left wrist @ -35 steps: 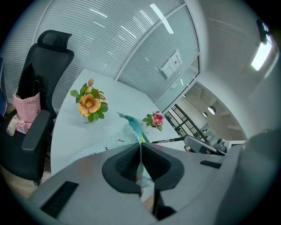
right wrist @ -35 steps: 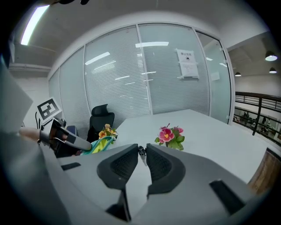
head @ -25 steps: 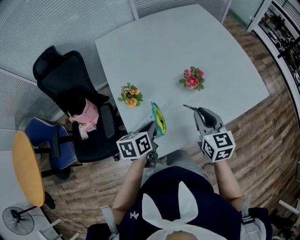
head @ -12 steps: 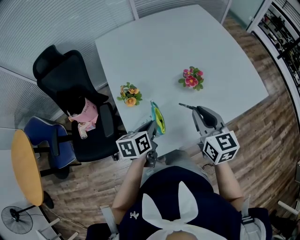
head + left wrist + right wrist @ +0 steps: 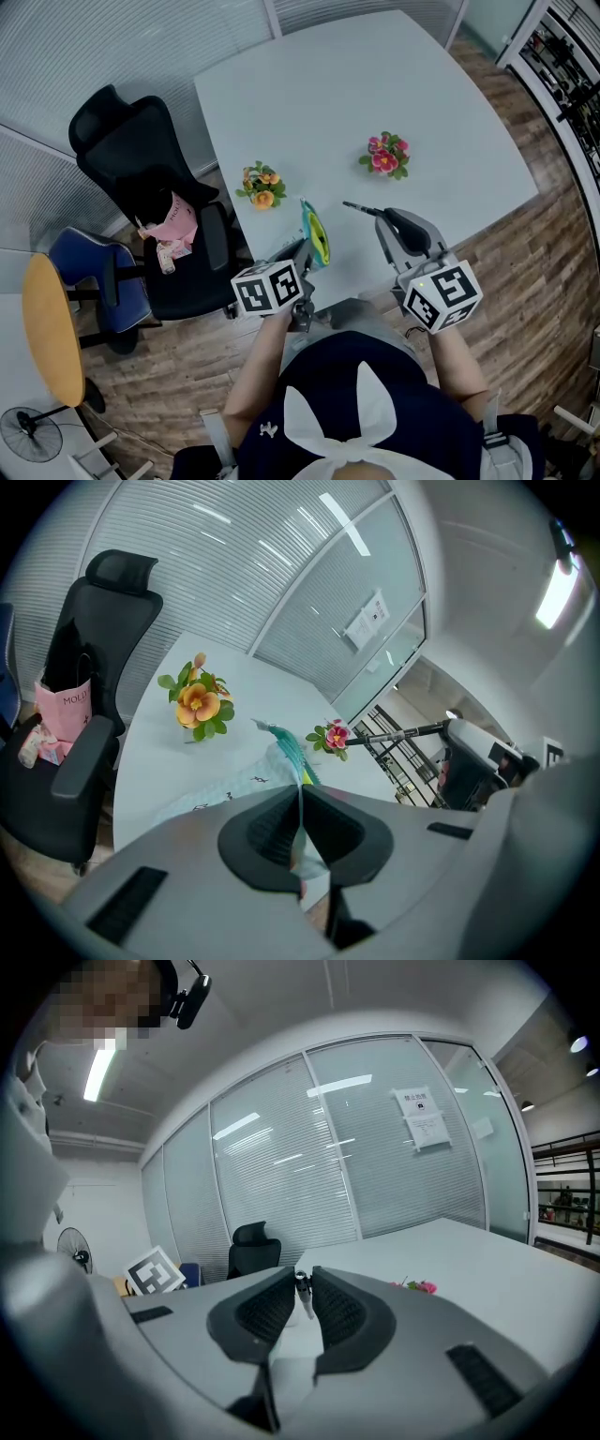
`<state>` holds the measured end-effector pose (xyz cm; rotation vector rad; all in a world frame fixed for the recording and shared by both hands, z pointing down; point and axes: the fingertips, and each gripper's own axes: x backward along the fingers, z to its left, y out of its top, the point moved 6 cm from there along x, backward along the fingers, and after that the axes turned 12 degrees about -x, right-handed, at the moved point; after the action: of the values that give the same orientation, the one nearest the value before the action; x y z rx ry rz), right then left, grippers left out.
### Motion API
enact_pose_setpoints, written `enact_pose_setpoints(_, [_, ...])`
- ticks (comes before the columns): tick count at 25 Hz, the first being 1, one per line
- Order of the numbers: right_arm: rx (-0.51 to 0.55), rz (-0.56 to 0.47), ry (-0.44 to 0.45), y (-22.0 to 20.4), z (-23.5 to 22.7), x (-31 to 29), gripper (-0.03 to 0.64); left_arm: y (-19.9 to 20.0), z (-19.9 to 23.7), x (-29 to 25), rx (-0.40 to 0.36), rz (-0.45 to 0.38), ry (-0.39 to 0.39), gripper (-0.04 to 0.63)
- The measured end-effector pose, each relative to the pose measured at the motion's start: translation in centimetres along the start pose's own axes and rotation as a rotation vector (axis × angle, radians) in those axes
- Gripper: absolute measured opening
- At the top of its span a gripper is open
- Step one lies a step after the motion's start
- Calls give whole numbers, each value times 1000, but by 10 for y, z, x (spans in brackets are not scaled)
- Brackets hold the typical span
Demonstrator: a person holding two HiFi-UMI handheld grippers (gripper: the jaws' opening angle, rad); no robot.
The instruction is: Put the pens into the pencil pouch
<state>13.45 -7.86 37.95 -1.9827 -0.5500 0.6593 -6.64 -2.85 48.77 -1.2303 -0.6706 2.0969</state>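
Loading step: pen (image 5: 361,208) aloft, pencil pouch (image 5: 317,236) pinned at the desk's (image 5: 375,84) near edge.
The left tool (image 5: 305,253) is clamped on the pouch rim; the right tool (image 5: 382,217) grips the pen, aimed its way. Next, by my read: line the tip up with the opening and slide in.

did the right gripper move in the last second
Yes. The right gripper, shut on the pen, has shifted left in the head view: the pen's tip now lies left of the pink flowers, closer to the pencil pouch.
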Motion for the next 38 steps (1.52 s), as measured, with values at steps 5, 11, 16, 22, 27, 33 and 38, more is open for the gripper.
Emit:
enact_pose_setpoints(5, [3, 2, 45, 2, 13, -6, 64, 0, 1, 3, 0, -8, 9, 29])
enact_pose_setpoints(11, [15, 12, 101, 1, 26, -11, 64, -1, 0, 6, 5, -9, 10, 29])
enact_pose_setpoints(16, [20, 25, 128, -3, 34, -16, 64, -3, 2, 7, 0, -7, 17, 29])
enact_pose_setpoints(22, [24, 50, 144, -10, 42, -21, 64, -4, 2, 7, -2, -8, 13, 29])
enact_pose_setpoints(27, [33, 76, 150, -16, 48, -24, 64, -4, 3, 8, -3, -12, 12, 29])
enact_pose_setpoints(33, [49, 117, 134, -22, 50, -25, 64, -4, 0, 8, -1, -15, -1, 29])
enact_pose_setpoints(38, [54, 142, 129, -29, 51, -27, 64, -6, 0, 9, 0, -14, -2, 29])
